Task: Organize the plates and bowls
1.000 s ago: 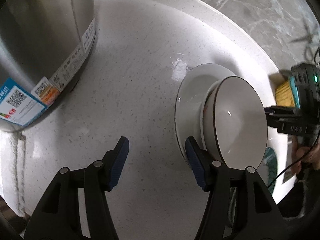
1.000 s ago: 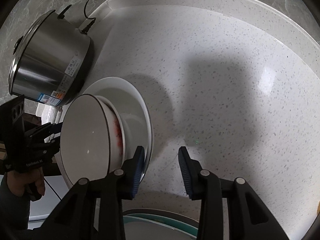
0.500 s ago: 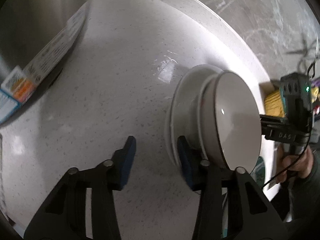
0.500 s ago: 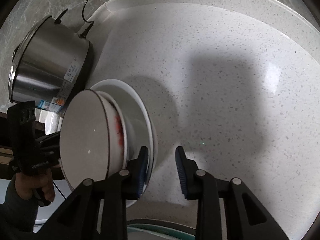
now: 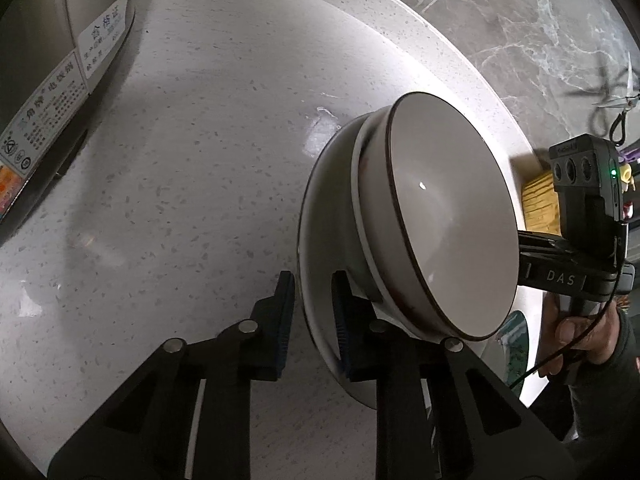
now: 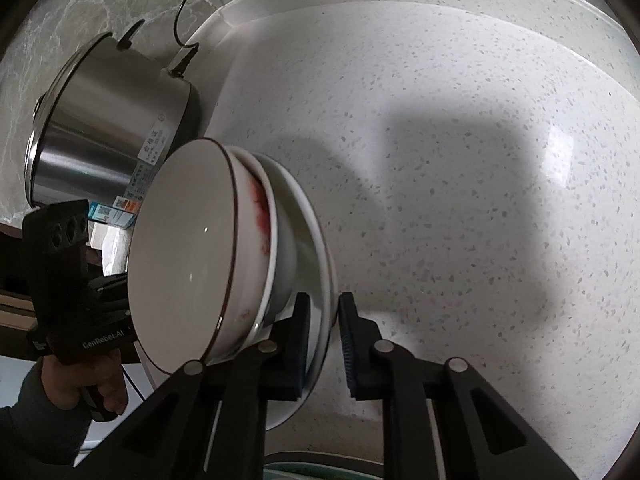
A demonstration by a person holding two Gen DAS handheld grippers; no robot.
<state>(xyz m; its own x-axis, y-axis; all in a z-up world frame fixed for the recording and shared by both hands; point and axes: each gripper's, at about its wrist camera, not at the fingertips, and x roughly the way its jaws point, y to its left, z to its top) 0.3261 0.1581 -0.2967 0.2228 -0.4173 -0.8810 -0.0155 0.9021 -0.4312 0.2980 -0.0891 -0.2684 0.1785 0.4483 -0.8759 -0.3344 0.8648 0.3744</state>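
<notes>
- Left gripper [image 5: 313, 314]: blue-padded black jaws clamped on the near rim of the wide white ceramic plate [image 5: 326, 216], one pad on each face.
- Right gripper [image 6: 325, 338]: same grip on the opposite rim of that plate [image 6: 316, 240], pads either side of the edge.
- Plate is off the counter, held between both grippers and seen nearly edge-on in both wrist views.
- Stacked on the plate: a white bowl with red smears inside its rim [image 6: 266, 216], and nested in that, a white bowl with a thin dark rim line [image 5: 448, 216].
- In the left view the right-hand tool shows past the stack, with the person's right hand [image 5: 580, 328] on its grip; in the right view the left hand [image 6: 88, 380] shows likewise.
- Below: white speckled stone countertop [image 6: 460, 160].
- Stainless steel cooker pot with printed labels [image 6: 108, 120] stands on the counter at the back corner, well apart from the stack, black cable plugged in.
- Yellow bristly item [image 5: 540, 204] behind the bowls; cannot tell what it is.
</notes>
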